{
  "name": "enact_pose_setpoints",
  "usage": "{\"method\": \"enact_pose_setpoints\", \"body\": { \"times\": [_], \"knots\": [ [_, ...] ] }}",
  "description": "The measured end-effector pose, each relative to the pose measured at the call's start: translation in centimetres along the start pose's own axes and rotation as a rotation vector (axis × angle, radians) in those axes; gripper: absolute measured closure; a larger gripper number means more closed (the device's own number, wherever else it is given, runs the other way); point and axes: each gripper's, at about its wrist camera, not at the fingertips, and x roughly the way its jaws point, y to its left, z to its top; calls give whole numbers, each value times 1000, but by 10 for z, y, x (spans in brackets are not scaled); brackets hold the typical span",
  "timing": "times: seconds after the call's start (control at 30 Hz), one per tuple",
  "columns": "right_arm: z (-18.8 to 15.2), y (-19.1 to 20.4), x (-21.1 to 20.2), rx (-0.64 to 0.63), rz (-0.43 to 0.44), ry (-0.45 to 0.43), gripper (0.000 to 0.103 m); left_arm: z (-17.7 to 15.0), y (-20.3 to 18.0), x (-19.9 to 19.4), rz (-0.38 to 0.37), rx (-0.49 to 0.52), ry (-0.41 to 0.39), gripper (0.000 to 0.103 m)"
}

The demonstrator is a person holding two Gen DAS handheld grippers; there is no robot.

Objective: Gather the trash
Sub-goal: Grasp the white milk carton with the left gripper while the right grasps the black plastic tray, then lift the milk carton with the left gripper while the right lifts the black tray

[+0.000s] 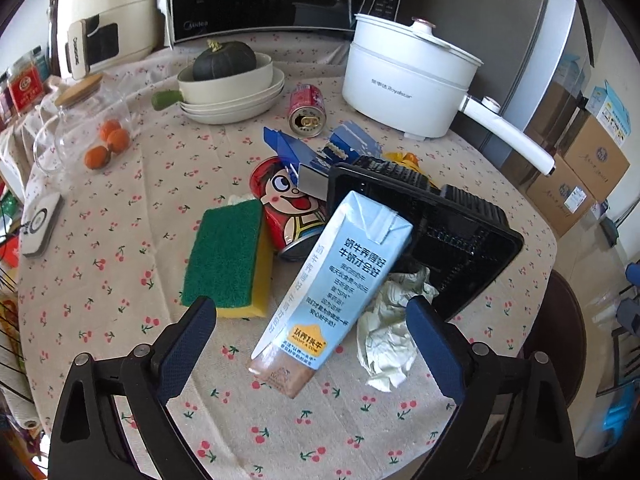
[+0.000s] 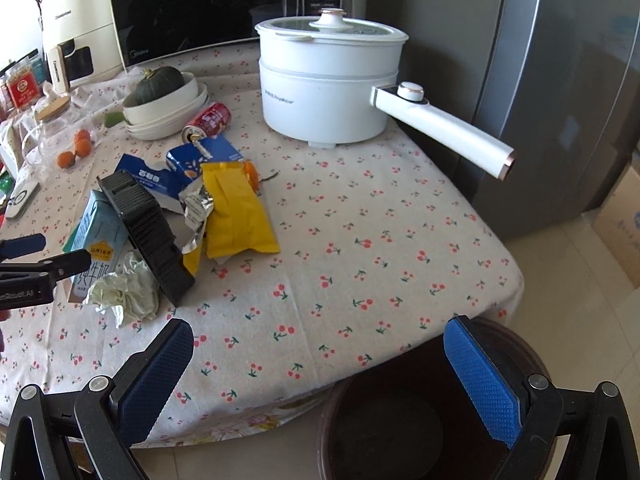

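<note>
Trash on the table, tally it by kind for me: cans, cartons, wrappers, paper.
Cans: 2, the red can and the cartoon can.
Cartons: 2, the milk carton and the torn blue carton.
Wrappers: 1, the yellow wrapper.
Crumpled paper: 1, the paper wad.
Total: 6.

Milk carton (image 1: 336, 280) leaned on tipped basket (image 1: 460, 236) at desk (image 1: 120, 216) centre, sponge (image 1: 224, 256) to its left, crumpled paper (image 1: 390, 332) at its right, cooking pot (image 1: 404, 80) behind.

Each hand-held gripper (image 1: 310, 312) has black arms, silver screws and blue textured pads (image 2: 482, 376)
</note>
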Motion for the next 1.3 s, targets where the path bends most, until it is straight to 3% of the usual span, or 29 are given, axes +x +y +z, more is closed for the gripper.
{"method": "enact_pose_setpoints", "body": {
  "times": [0.17,0.2,0.23,0.4,0.6,0.93,1.1,1.3],
  "knots": [
    [3,4,10,-8,-3,18,0,3,13,20,-84,-110,50,27],
    [3,5,12,-9,-3,20,0,3,12,22,-100,-113,58,35],
    [4,5,13,-11,-4,21,0,3,9,22,-106,-106,65,44],
    [7,11,19,-22,0,20,0,1,-4,8,-99,-22,50,60],
    [16,31,31,-32,50,22,0,-6,7,-20,-86,-24,12,63],
    [31,101,62,-126,141,1,0,-27,48,-58,-28,-10,-27,63],
    [43,111,88,-47,111,-14,0,-37,65,-70,9,8,-31,63],
    [59,106,117,88,38,-27,2,-38,84,-72,5,-47,-24,63]
  ]
}}
